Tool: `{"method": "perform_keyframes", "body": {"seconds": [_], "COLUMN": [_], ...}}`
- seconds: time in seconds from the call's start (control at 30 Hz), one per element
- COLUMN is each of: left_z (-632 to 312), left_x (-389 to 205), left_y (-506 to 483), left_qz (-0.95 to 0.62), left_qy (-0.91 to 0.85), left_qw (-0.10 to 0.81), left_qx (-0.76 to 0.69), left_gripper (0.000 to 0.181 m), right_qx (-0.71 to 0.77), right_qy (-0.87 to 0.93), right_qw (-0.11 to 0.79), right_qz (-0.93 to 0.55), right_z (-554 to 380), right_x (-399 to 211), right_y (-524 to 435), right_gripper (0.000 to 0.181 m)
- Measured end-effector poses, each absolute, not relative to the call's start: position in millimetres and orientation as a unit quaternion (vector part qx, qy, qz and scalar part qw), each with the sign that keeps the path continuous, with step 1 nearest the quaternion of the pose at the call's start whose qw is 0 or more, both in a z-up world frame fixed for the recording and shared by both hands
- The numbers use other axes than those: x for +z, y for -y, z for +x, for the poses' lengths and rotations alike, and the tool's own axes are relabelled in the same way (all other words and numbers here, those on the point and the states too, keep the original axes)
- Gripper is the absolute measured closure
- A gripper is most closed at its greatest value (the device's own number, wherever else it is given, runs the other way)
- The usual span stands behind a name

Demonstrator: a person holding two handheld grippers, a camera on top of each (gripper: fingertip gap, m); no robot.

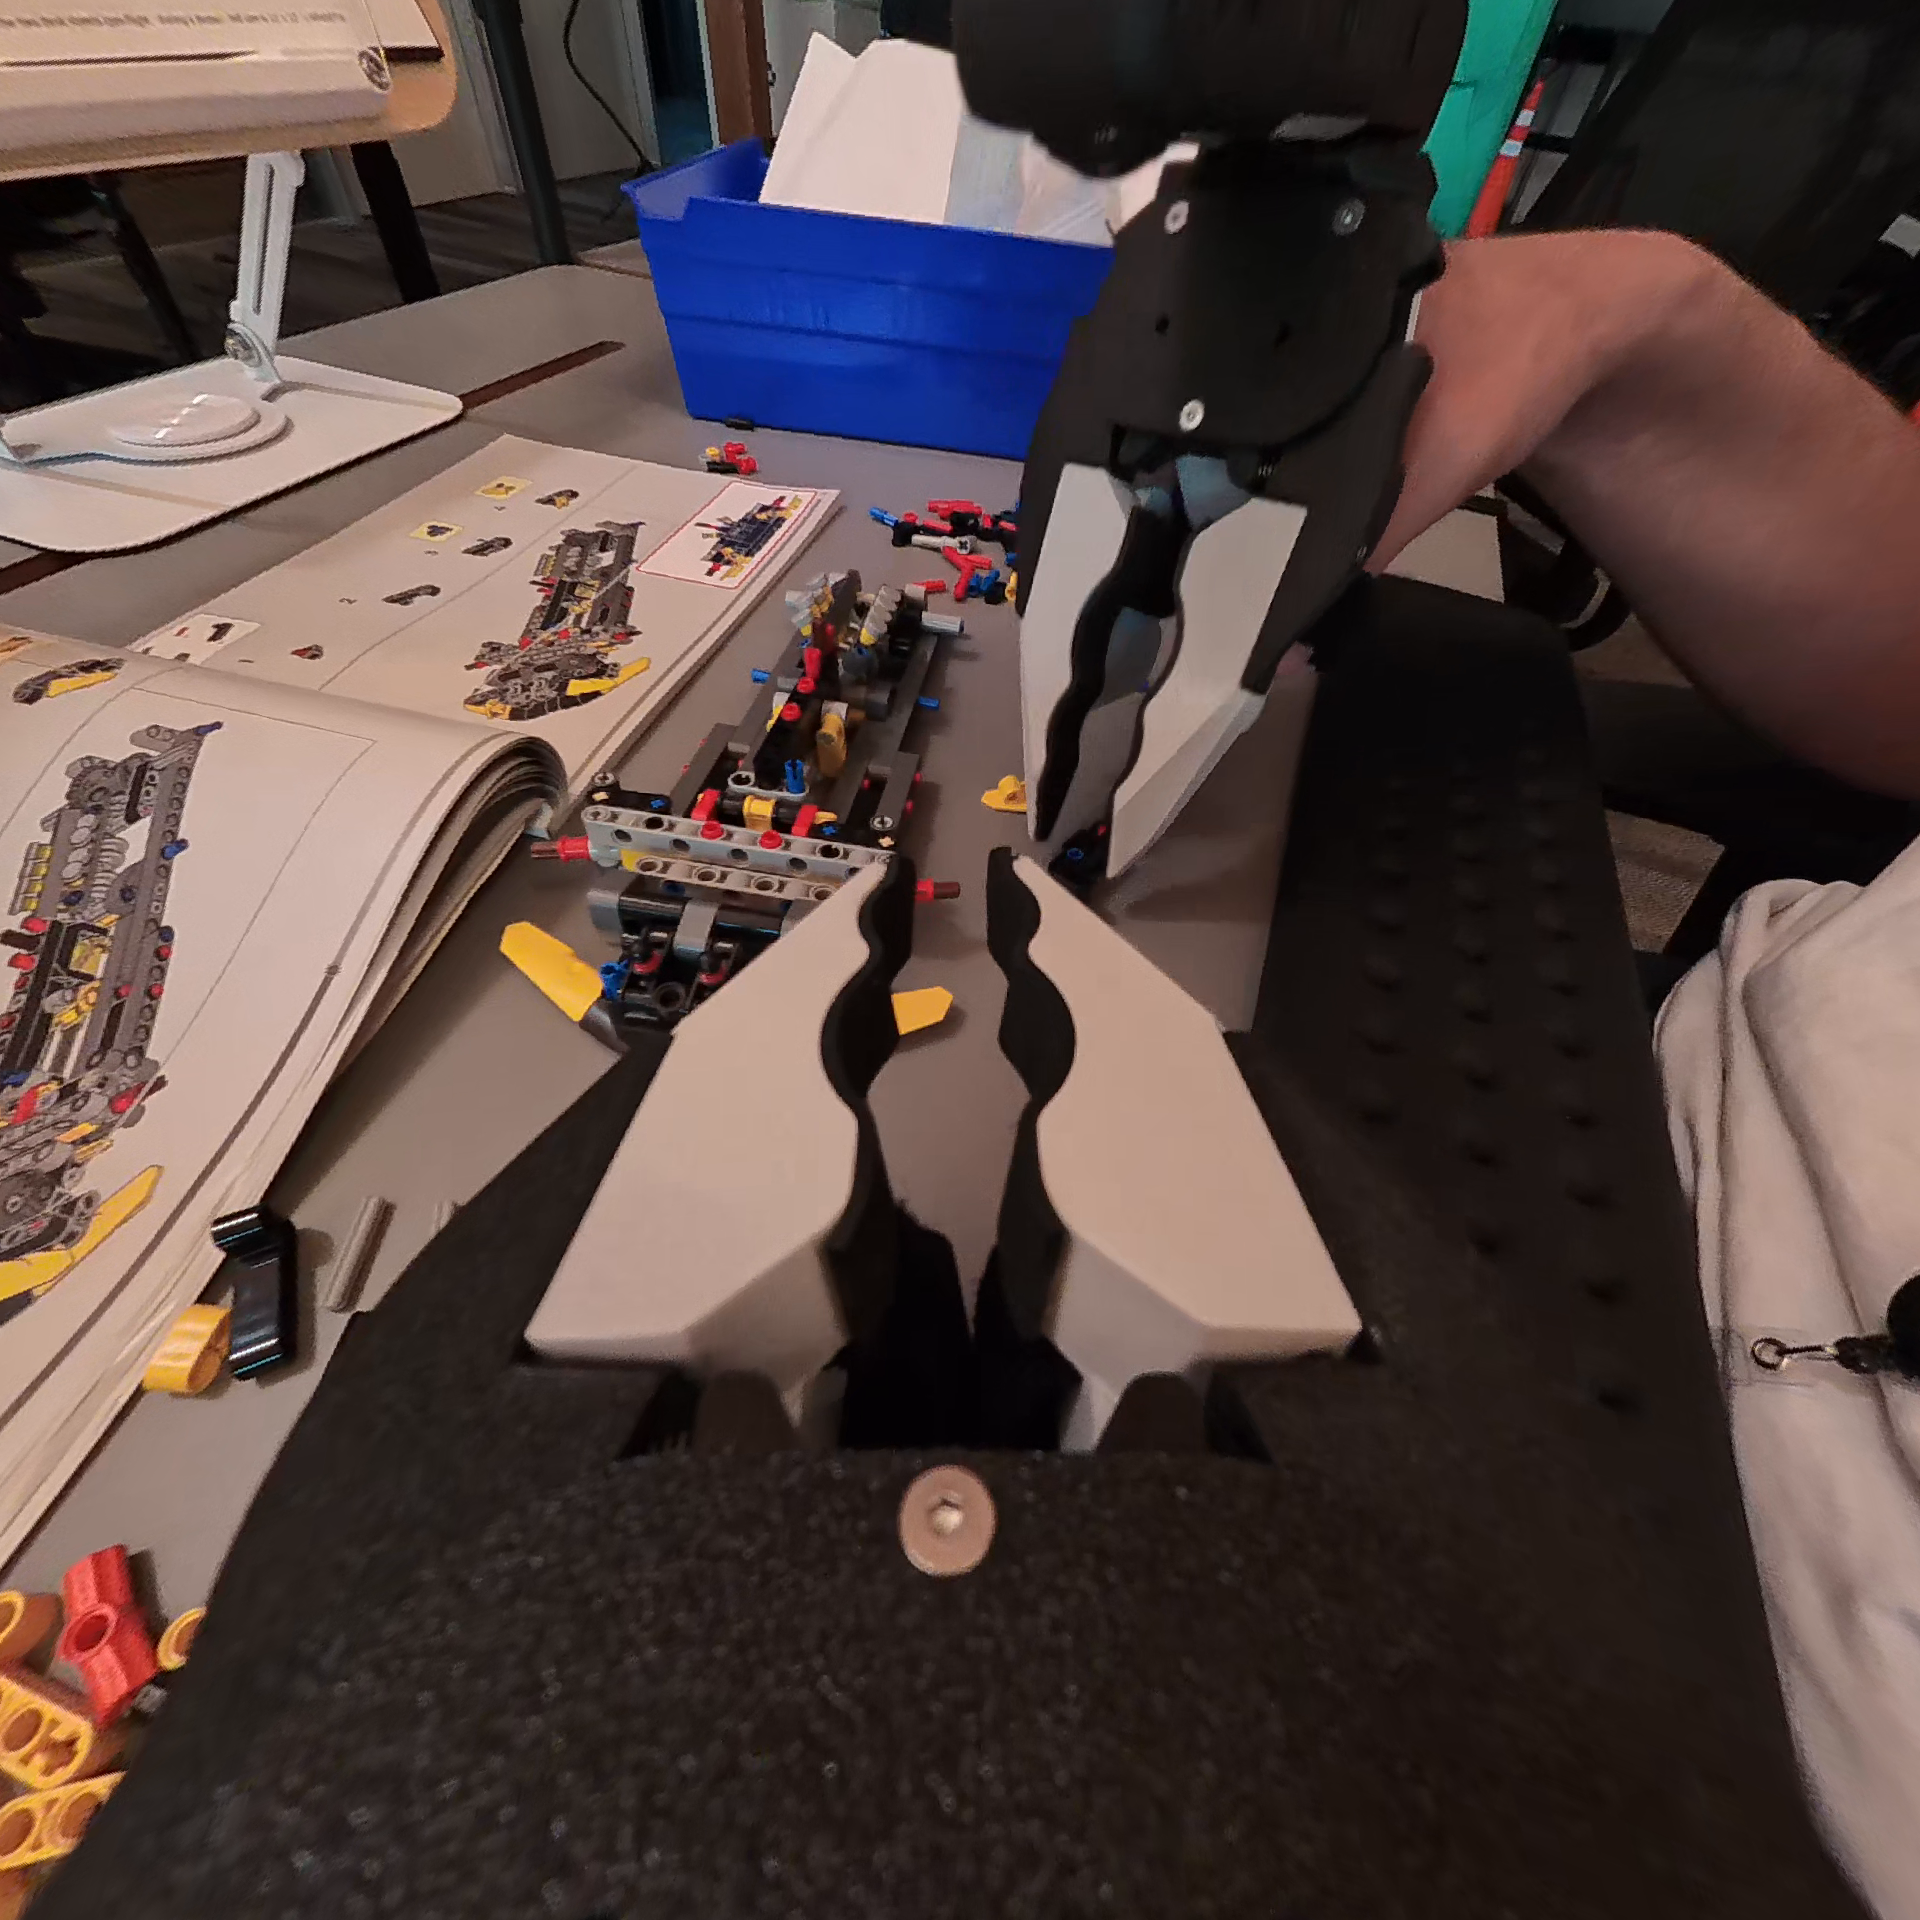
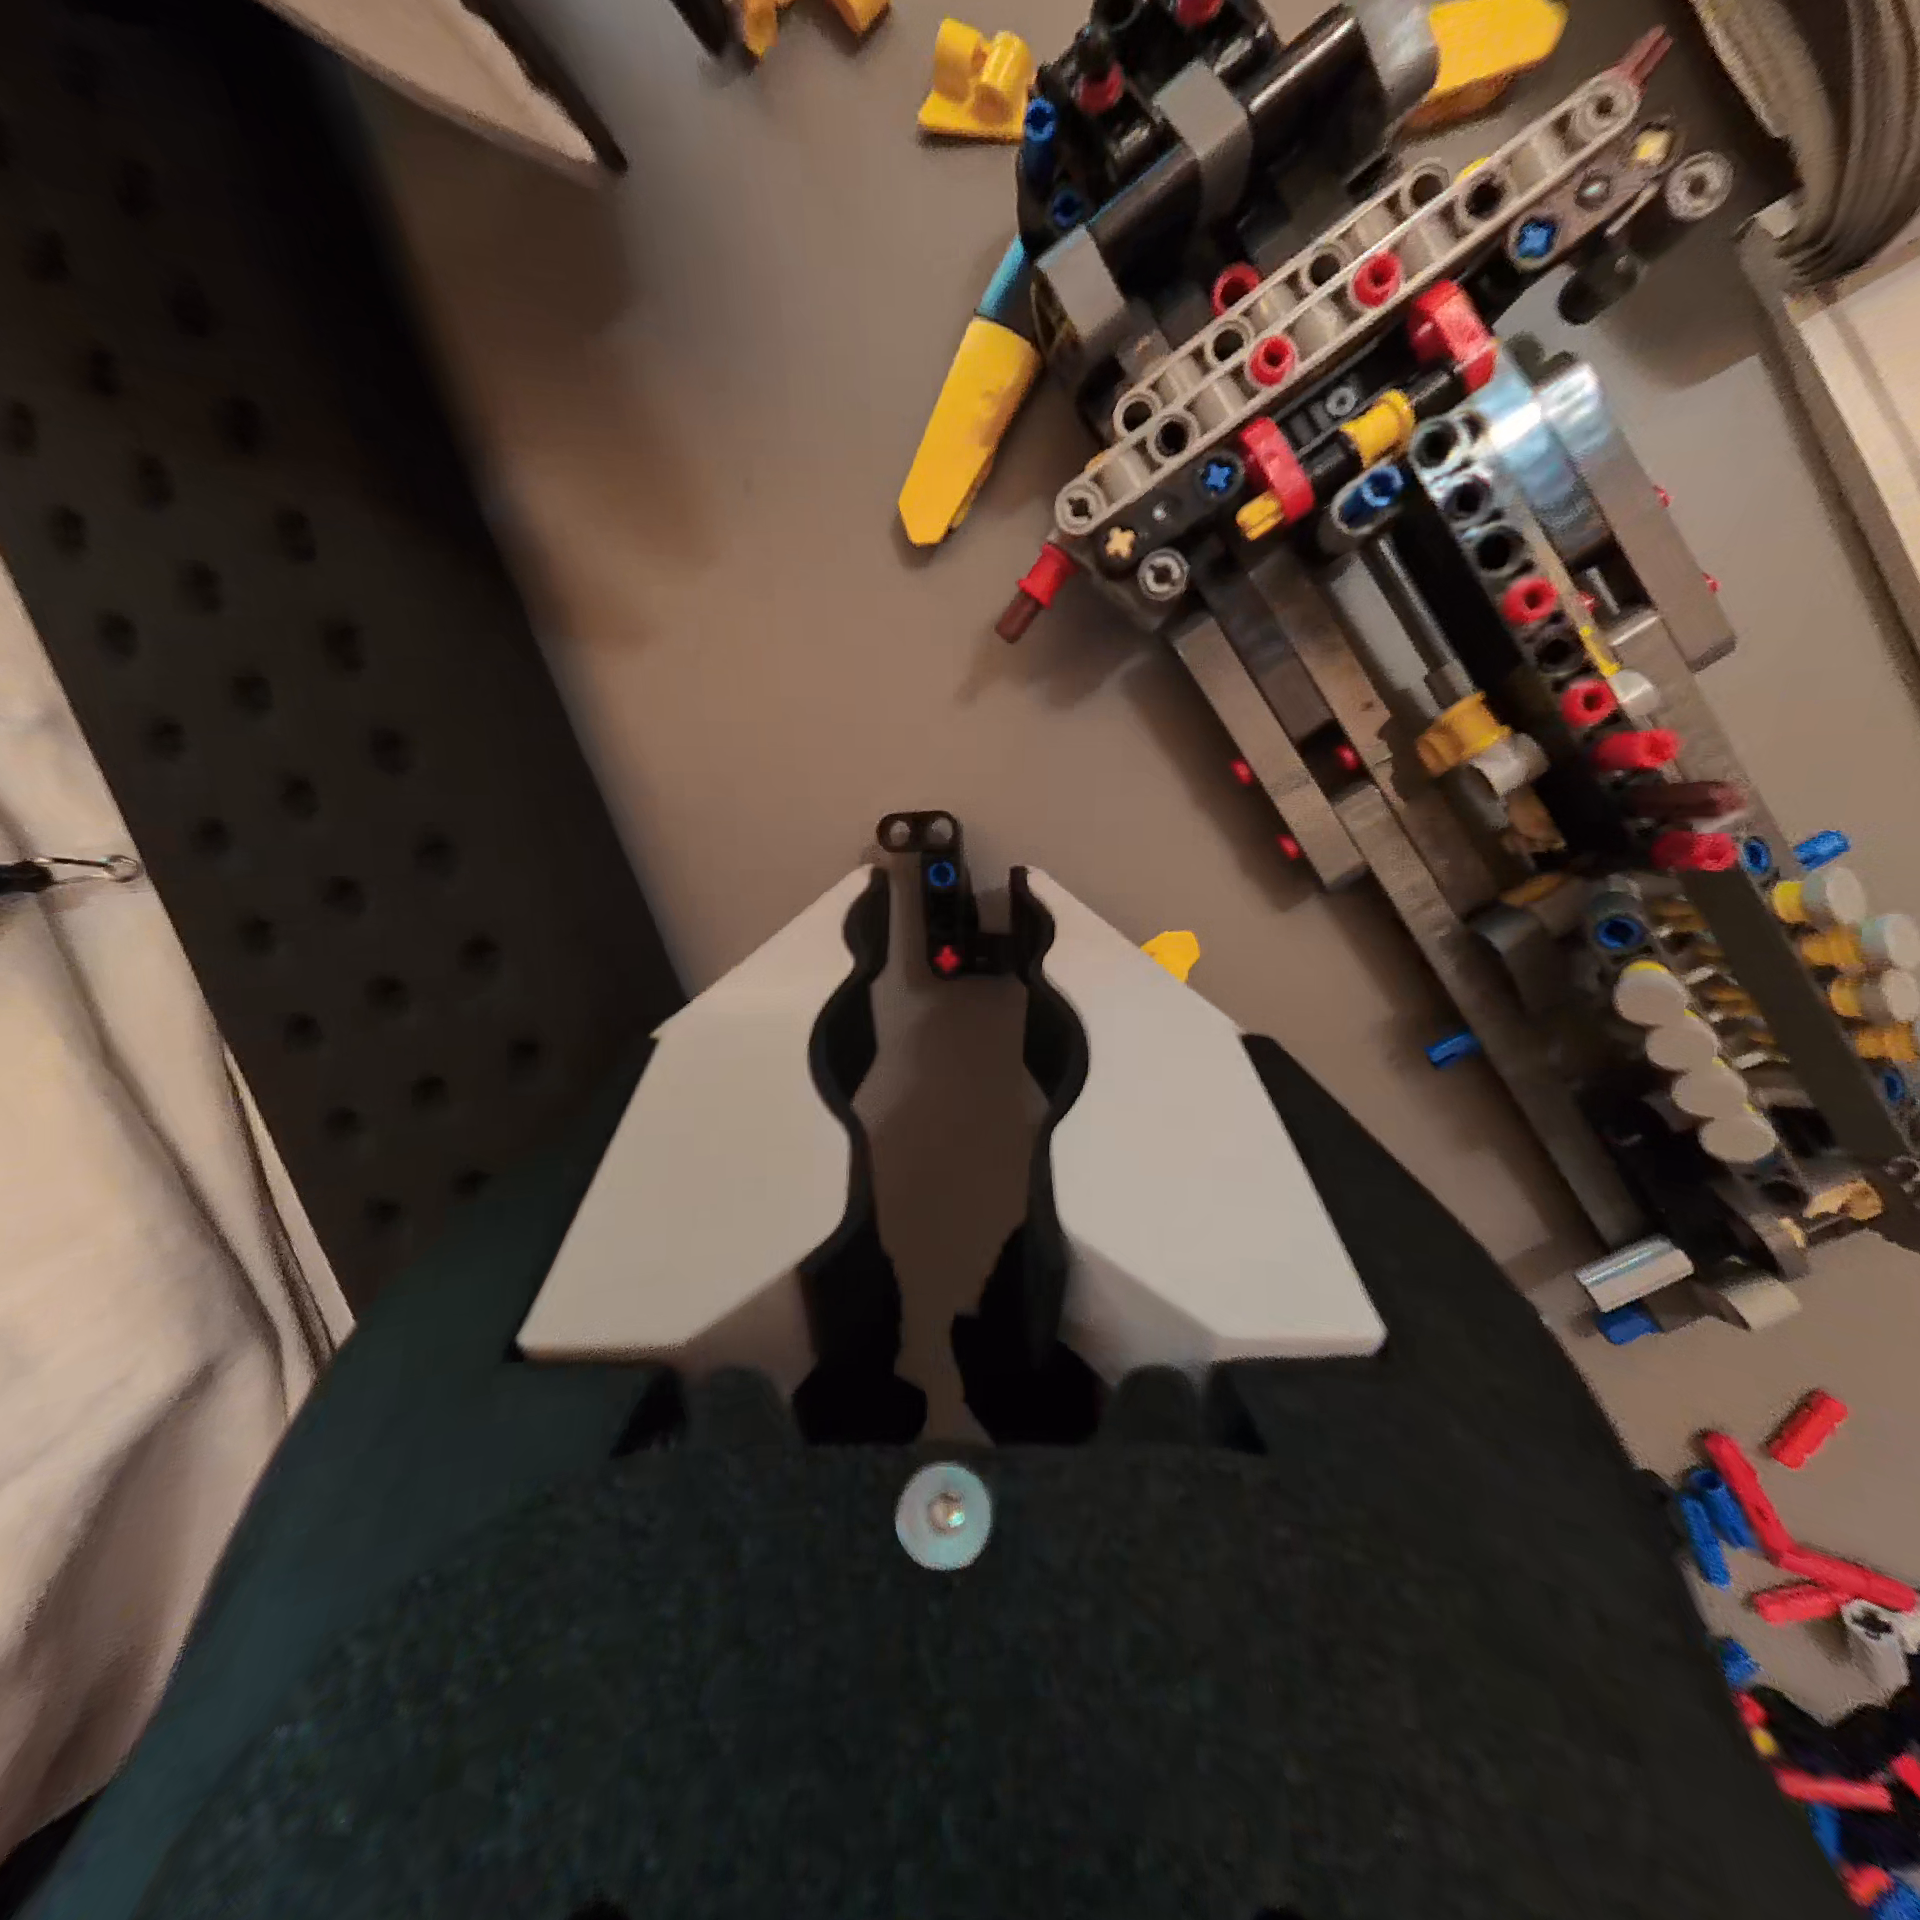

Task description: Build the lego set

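The partly built lego chassis (image 1: 769,790) lies on the grey table ahead of my left gripper (image 1: 948,883), which is open and empty just above the table near the chassis' near end. My right gripper (image 1: 1075,847) points down at the table to the right of the chassis. In the right wrist view it (image 2: 951,883) is shut on a small black beam piece (image 2: 943,914) that carries a blue pin and a red pin. The chassis (image 2: 1455,623) lies to its upper right. A yellow panel piece (image 2: 966,436) lies beside the chassis.
An open instruction booklet (image 1: 260,831) lies at left. A blue bin (image 1: 862,312) stands at the back. Loose pins (image 1: 956,530) lie beyond the chassis, and red and yellow pieces (image 1: 62,1704) at the near left. A black perforated surface (image 1: 1455,935) borders the table at right. A person's forearm (image 1: 1662,468) is there too. There is about 10 centimetres between the tips of the two grippers.
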State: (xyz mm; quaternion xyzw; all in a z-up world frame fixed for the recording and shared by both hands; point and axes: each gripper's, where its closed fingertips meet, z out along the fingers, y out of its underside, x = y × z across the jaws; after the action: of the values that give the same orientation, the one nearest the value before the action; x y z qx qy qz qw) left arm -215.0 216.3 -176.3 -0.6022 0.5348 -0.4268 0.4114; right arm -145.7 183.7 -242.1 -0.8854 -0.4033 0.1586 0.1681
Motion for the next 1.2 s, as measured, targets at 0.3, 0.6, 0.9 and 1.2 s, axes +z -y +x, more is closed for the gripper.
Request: {"method": "perform_keyframes", "body": {"seconds": [0.3, 0.6, 0.9, 1.2], "left_z": [-215.4, -213.7, -214.1, -214.6], "left_x": [-174.6, -178.9, -184.6, -183.7], "left_y": [-218.4, -216.9, -220.7, -218.3], "left_qz": [-0.605, -0.606, -0.614, -0.612], "left_qy": [-0.527, -0.537, -0.539, -0.54], "left_qw": [0.409, 0.399, 0.396, 0.392], "left_qx": [-0.435, -0.43, -0.419, -0.425], "left_gripper": [0.169, 0.169, 0.169, 0.169], "right_qx": [0.256, 0.363, 0.217, 0.203], "right_qy": [0.204, 0.088, 0.277, 0.297], "right_qw": [0.405, 0.479, 0.359, 0.337], "right_qz": [-0.854, -0.794, -0.865, -0.87], "right_z": [-86.0, -61.5, -94.8, -106.2], "right_x": [-200.4, -179.7, -238.3, -248.2], "right_y": [-229.2, -237.8, -199.0, -199.0], "right_gripper": [0.162, 0.167, 0.165, 0.165]}}
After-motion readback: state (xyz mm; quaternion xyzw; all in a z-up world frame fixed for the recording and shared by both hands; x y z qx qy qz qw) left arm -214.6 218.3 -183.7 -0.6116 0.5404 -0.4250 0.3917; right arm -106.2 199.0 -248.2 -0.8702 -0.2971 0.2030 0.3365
